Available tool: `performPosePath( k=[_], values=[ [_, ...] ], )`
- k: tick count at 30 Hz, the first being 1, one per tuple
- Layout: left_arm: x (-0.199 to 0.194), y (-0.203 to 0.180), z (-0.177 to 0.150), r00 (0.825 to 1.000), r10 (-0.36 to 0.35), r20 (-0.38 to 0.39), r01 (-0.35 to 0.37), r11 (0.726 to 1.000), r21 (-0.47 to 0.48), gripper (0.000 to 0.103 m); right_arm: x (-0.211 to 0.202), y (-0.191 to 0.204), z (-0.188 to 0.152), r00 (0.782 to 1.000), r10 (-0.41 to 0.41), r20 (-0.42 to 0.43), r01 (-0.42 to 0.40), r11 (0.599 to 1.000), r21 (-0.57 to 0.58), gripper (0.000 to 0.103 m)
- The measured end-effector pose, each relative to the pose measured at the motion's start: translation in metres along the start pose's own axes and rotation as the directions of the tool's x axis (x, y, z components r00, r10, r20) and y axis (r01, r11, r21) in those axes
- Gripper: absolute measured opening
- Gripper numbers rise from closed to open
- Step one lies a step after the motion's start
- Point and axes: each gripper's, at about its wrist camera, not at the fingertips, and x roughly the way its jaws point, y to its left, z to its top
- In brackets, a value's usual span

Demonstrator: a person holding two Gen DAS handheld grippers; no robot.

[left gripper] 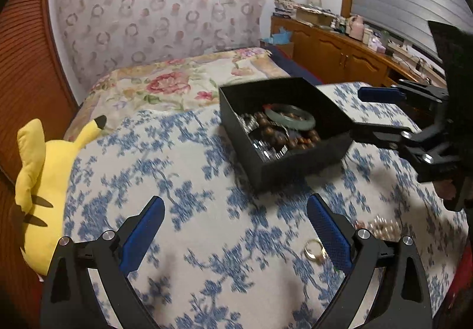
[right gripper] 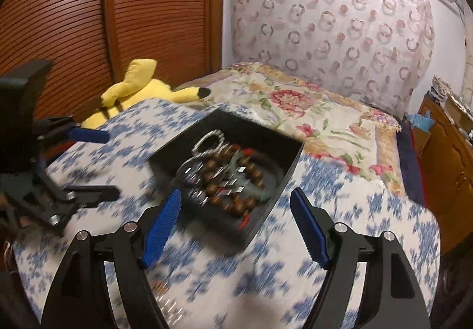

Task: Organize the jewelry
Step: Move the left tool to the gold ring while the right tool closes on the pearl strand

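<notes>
Left hand-held gripper: jaws wide, holding nothing, above the blue-flowered bedspread.
Right hand-held gripper: jaws wide, empty, just in front of the box.
Black box: on the bed, holding a green bangle, brown bead bracelets and silver pieces.
Gold ring: on the bedspread beside the left hand-held gripper's right finger.
Pikachu plush: bed's edge.

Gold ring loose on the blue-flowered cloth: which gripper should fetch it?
Left. The gold ring lies just inside the open left gripper; the right gripper faces the black box.
</notes>
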Motion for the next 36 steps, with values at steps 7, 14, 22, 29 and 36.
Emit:
performPosePath(
  k=[7, 14, 22, 29, 36],
  values=[
    [0.011, -0.015, -0.026, 0.998, -0.026, -0.057, 0.028, 0.999, 0.04, 0.094, -0.024, 0.011, -0.043, 0.998, 0.059, -0.029, -0.057, 0.997, 0.052, 0.062],
    [0.019, -0.025, -0.04, 0.996, -0.032, -0.088, 0.038, 0.997, 0.066, 0.095, -0.031, 0.022, -0.073, 0.994, 0.086, -0.071, -0.081, 0.995, 0.062, 0.042],
    [0.021, -0.027, -0.046, 0.994, -0.03, -0.101, 0.038, 0.996, 0.078, 0.095, -0.027, 0.041, -0.089, 0.985, 0.13, -0.109, -0.124, 0.99, 0.064, 0.038],
    [0.021, -0.027, -0.045, 0.994, -0.032, -0.102, 0.04, 0.996, 0.076, 0.095, -0.017, 0.042, -0.094, 0.979, 0.137, -0.15, -0.126, 0.989, 0.081, 0.038],
    [0.021, -0.026, -0.045, 0.994, -0.032, -0.102, 0.039, 0.996, 0.076, 0.095, -0.029, 0.04, -0.093, 0.984, 0.143, -0.106, -0.135, 0.988, 0.076, 0.015]
  ],
)
